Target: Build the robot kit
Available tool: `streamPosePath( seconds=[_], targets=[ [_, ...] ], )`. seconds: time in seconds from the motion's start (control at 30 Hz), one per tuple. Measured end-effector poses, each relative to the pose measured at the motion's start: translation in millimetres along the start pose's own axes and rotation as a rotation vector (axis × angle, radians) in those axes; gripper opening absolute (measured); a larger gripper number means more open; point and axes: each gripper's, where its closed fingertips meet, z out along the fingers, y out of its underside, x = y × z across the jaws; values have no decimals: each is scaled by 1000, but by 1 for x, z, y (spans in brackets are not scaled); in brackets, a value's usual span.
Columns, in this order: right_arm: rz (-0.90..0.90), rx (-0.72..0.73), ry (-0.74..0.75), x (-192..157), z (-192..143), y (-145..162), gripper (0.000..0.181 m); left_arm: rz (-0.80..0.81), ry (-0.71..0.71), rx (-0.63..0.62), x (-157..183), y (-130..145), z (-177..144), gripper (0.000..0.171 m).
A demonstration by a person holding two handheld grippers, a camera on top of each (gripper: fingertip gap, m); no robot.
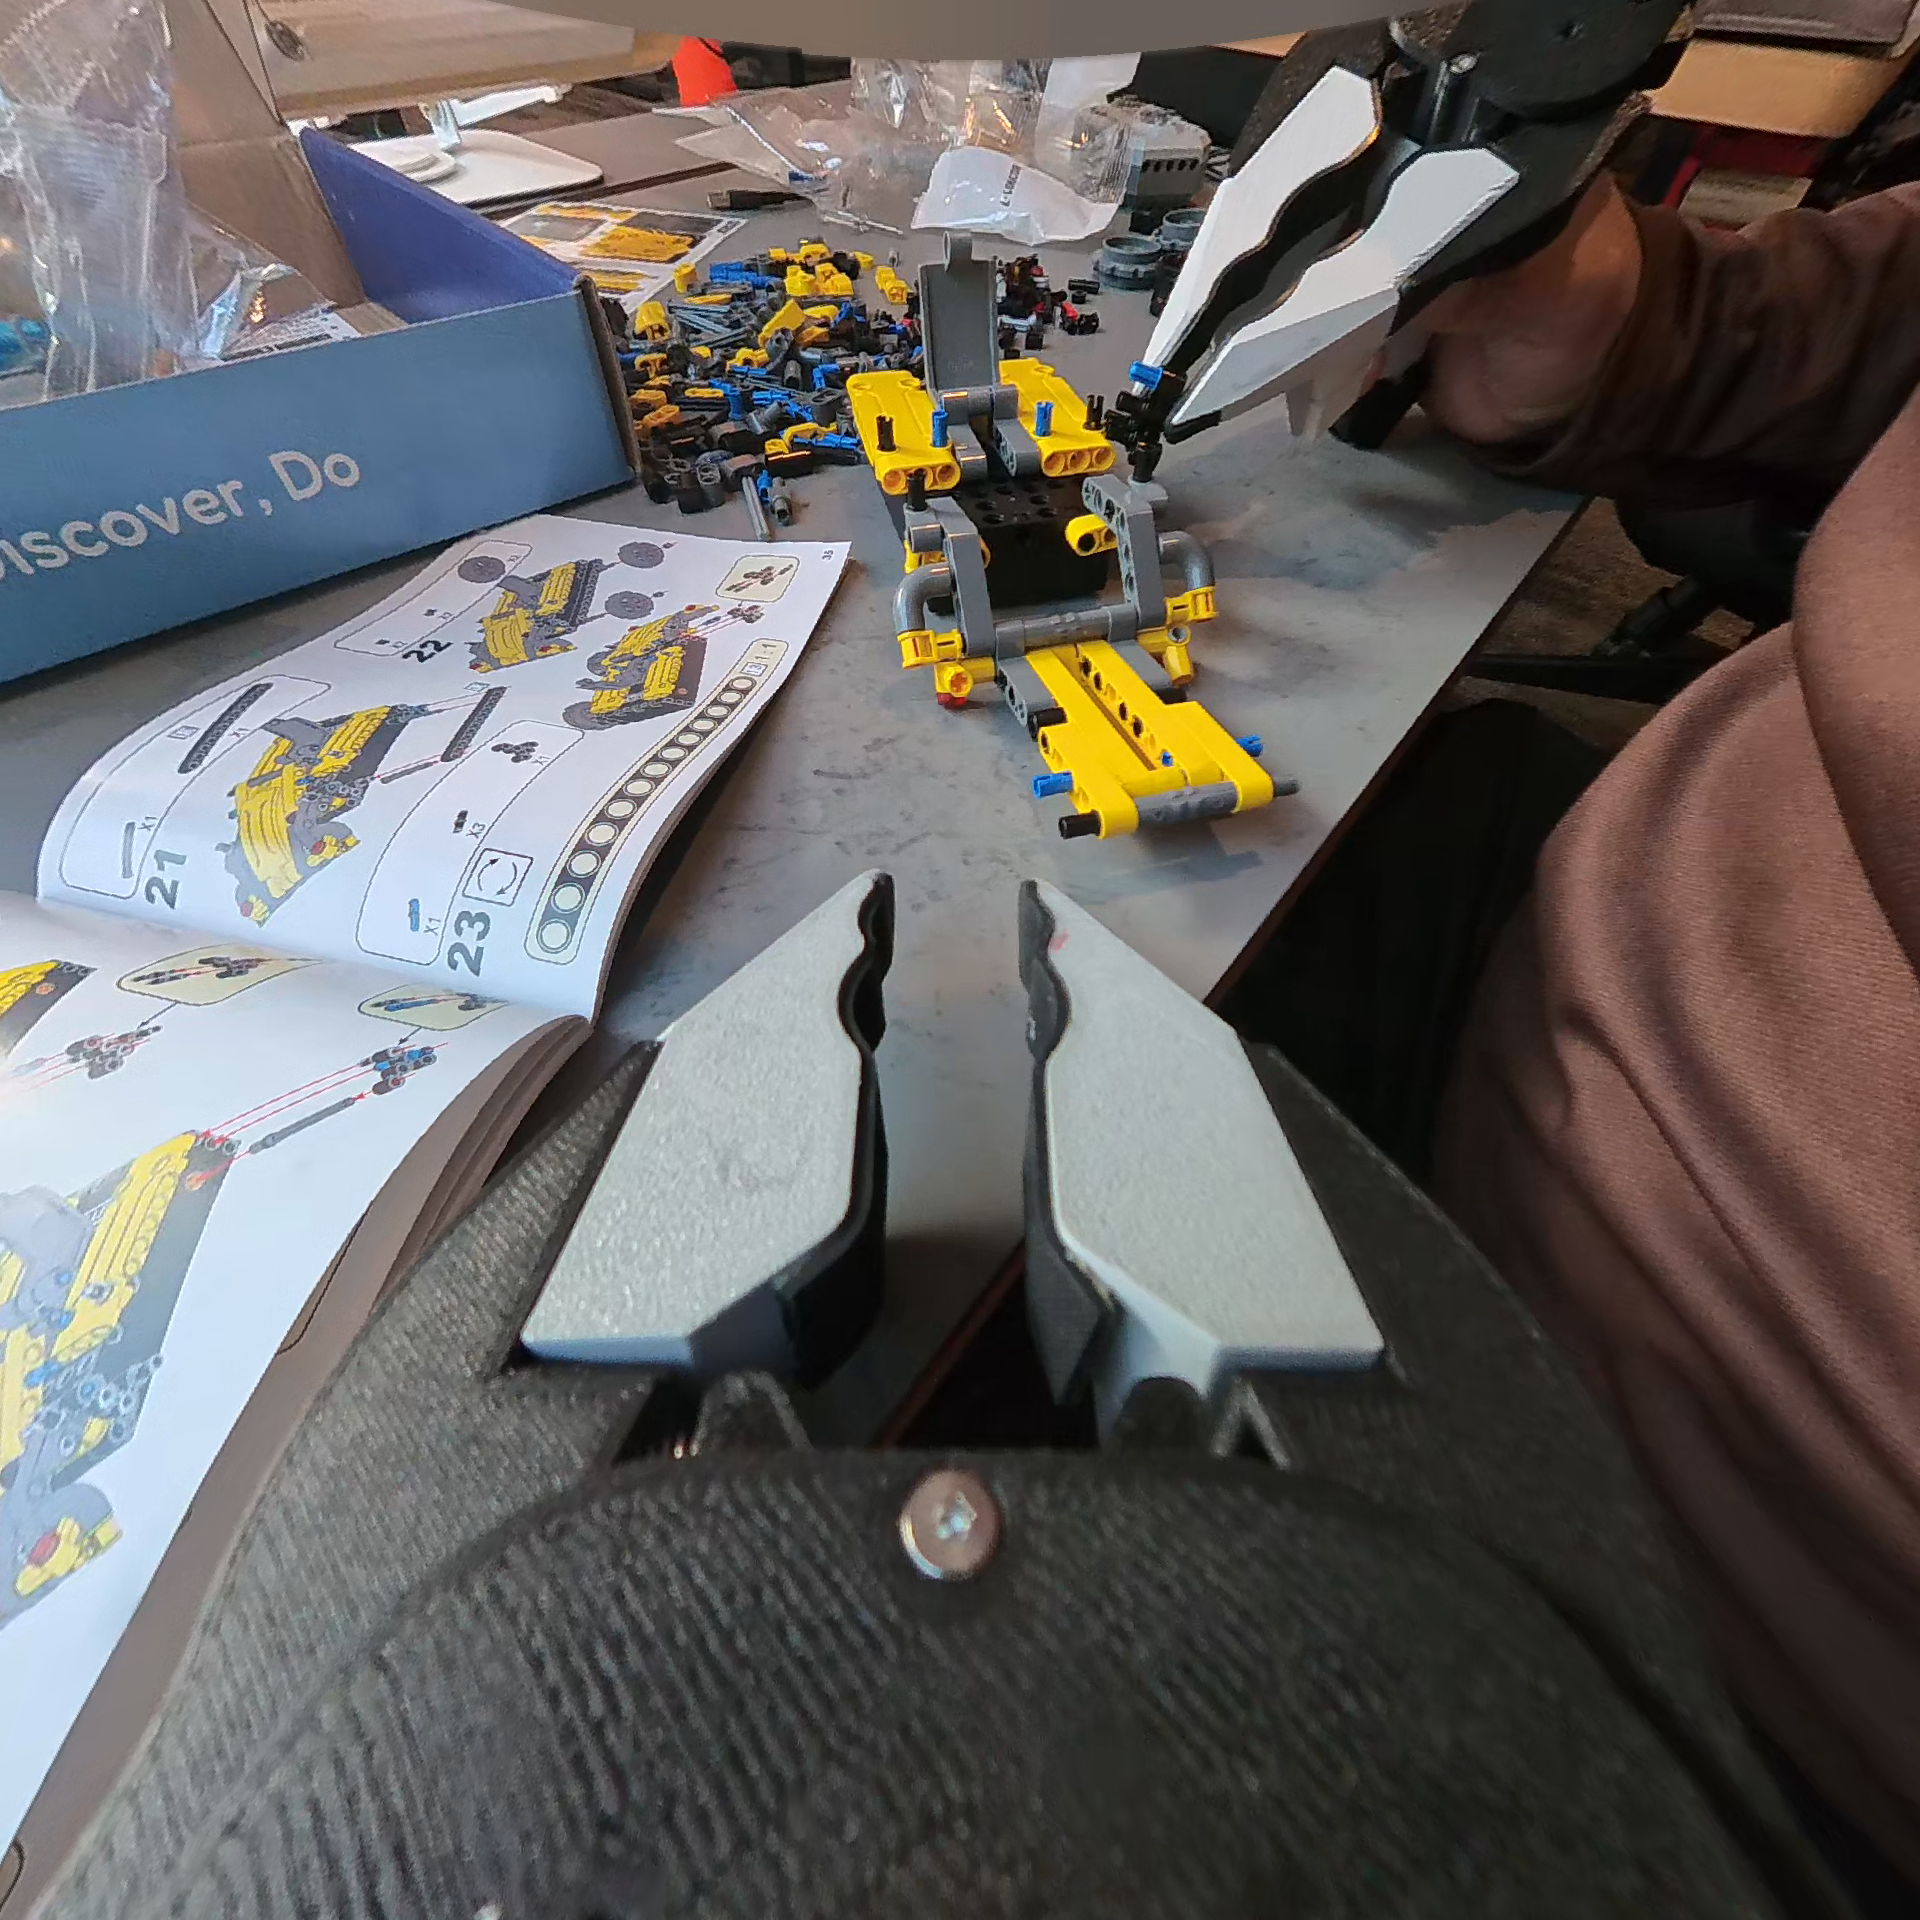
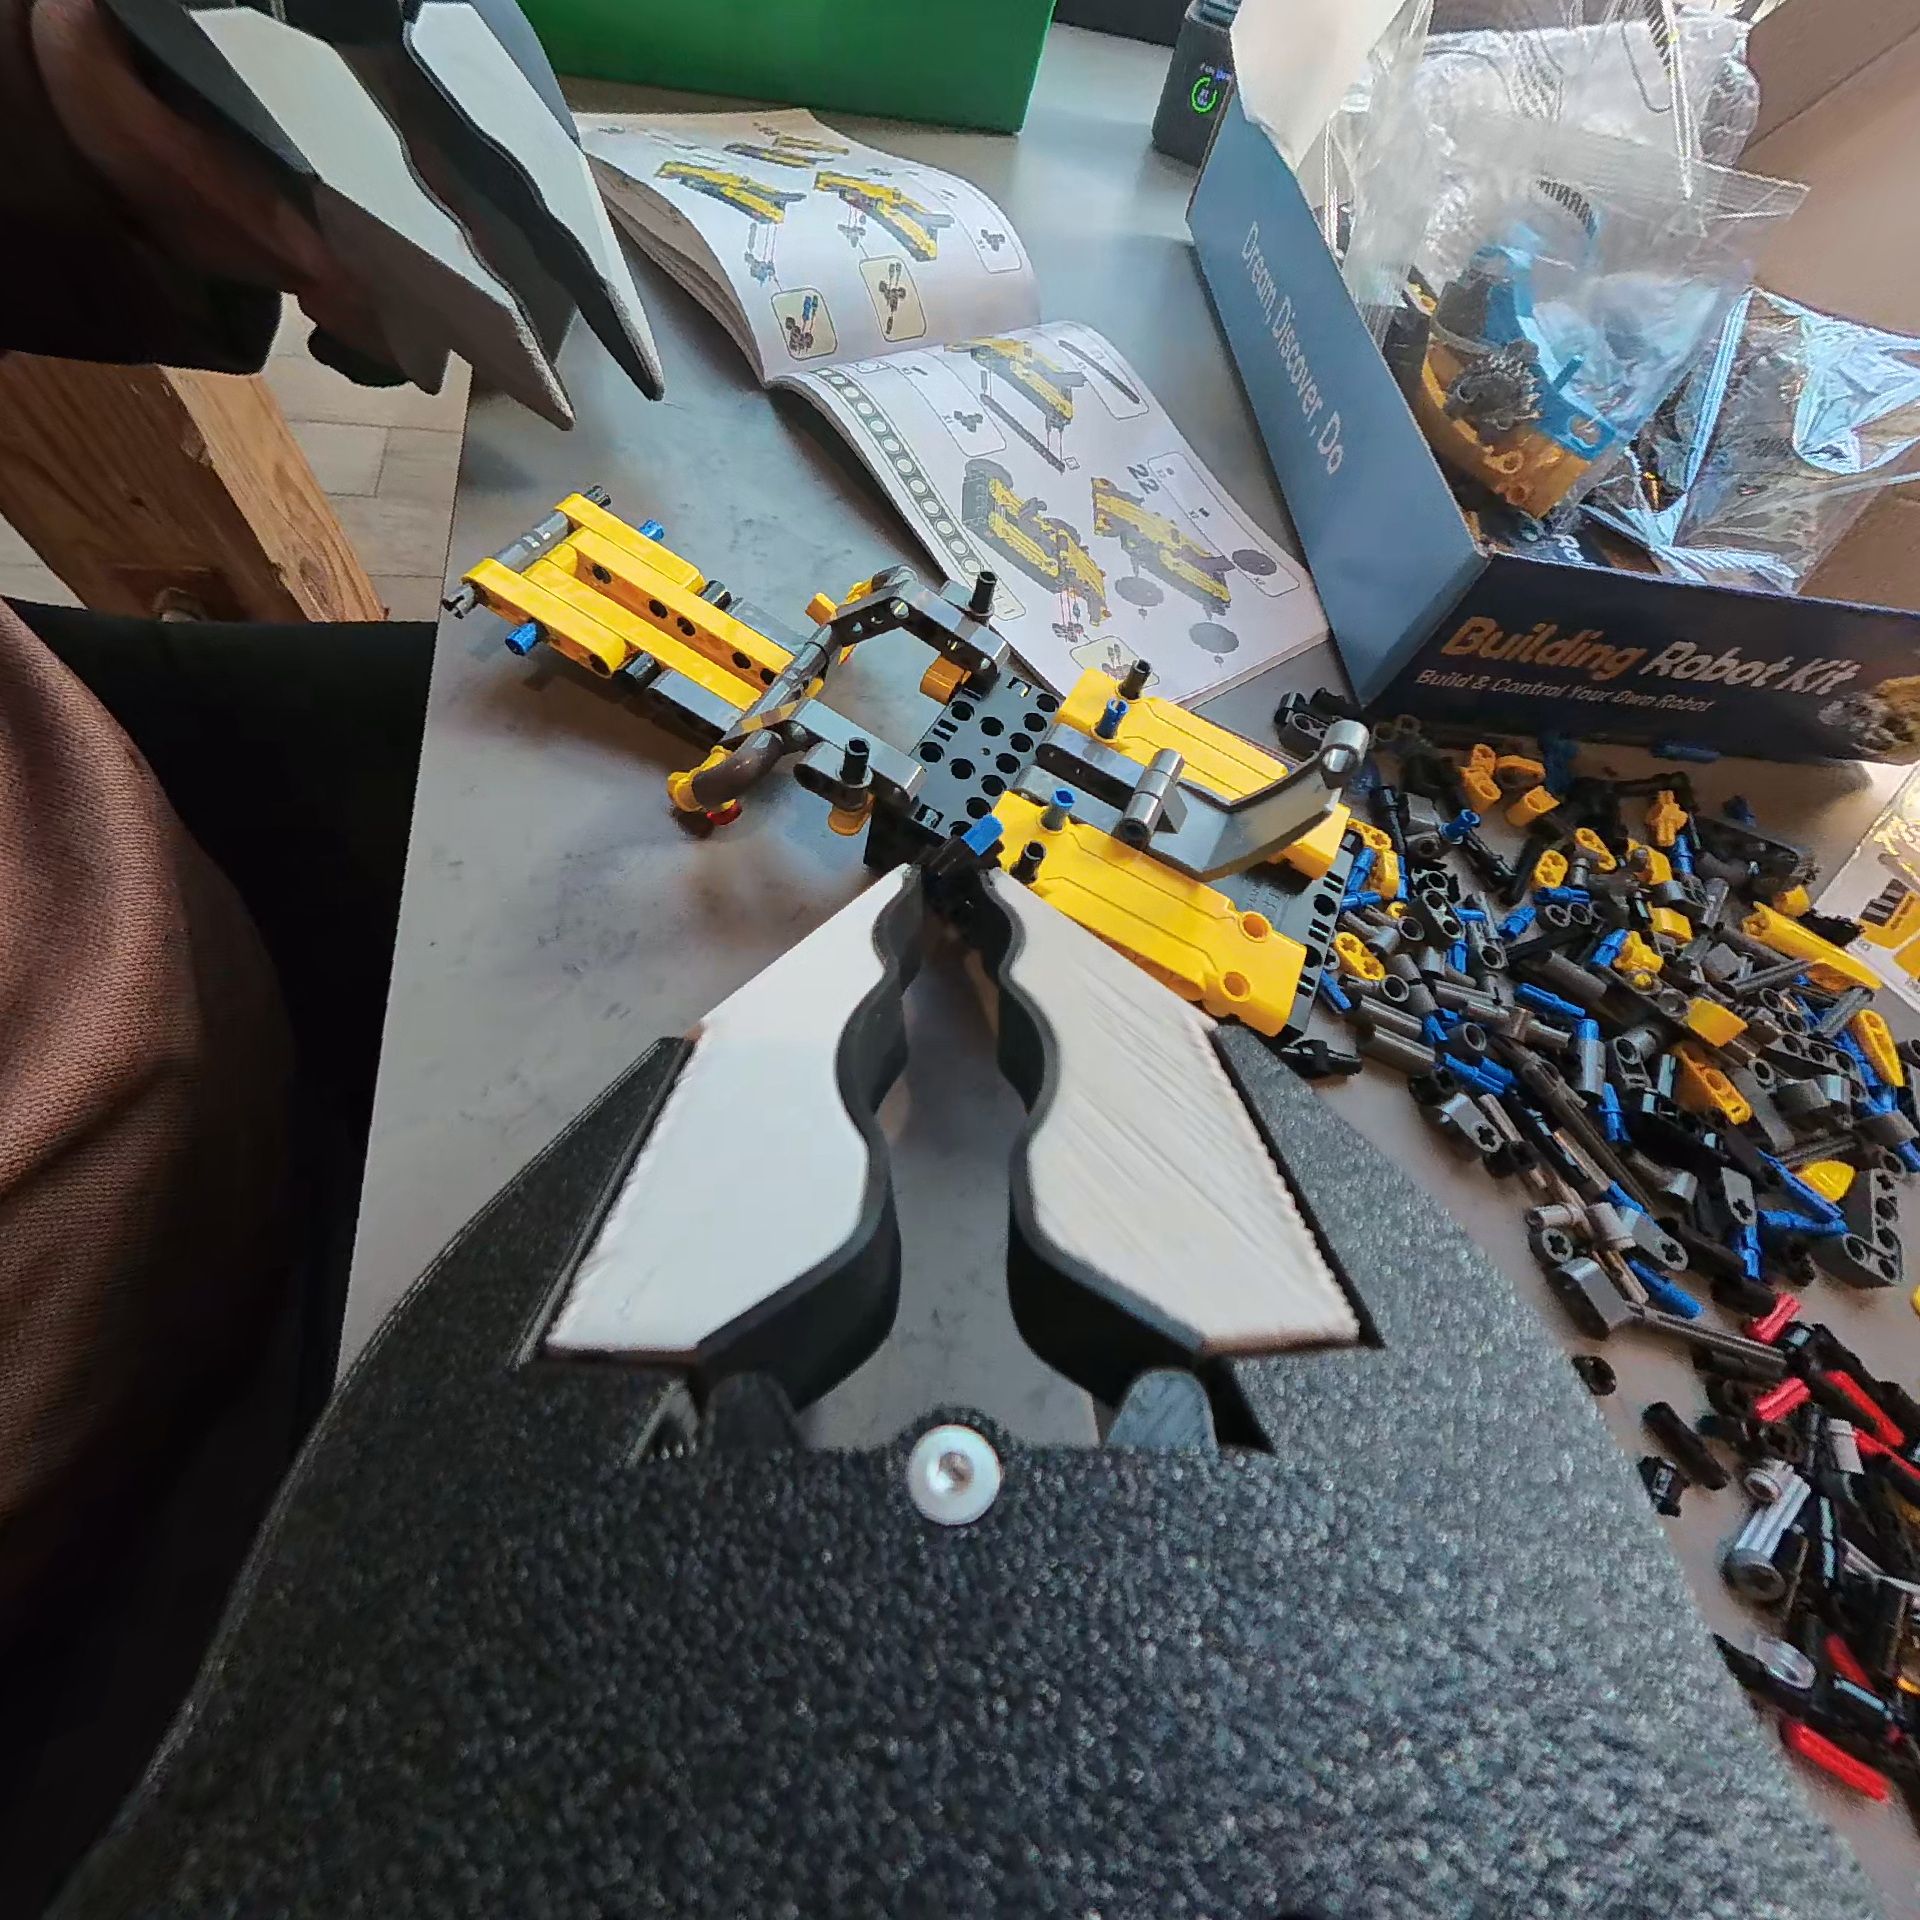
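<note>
A partly built yellow, grey and black brick vehicle [image 1: 1039, 582] lies on the grey table [image 1: 1299, 582]; it also shows in the right wrist view [image 2: 1143, 894]. My right gripper [image 2: 951, 883] is shut on a small black connector with a blue pin [image 2: 971, 844] and holds it against the vehicle's yellow side, near the black pegged block. The left wrist view shows the same gripper [image 1: 1158, 405] and piece [image 1: 1135, 400]. My left gripper [image 1: 956, 914] is open and empty, above the table's near edge beside the booklet; it also shows in the right wrist view [image 2: 613, 400].
An open instruction booklet [image 1: 416, 779] [image 2: 935, 343] lies left of the vehicle. A blue box [image 1: 312, 468] [image 2: 1351, 436] holds plastic bags. A pile of loose pieces [image 1: 748, 364] [image 2: 1610, 1091] lies beyond. A person's brown sleeve [image 1: 1662, 935] is along the table edge. The grippers' ends are close to 20 centimetres from one another.
</note>
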Motion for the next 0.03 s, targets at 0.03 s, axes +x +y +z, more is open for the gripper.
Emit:
streamPosePath(
  seconds=[0.03],
  targets=[
    [0, 0, -1, 0, 0, 0, 3, 1, 0, 1, 0, 0, 0, 22]
  ],
)
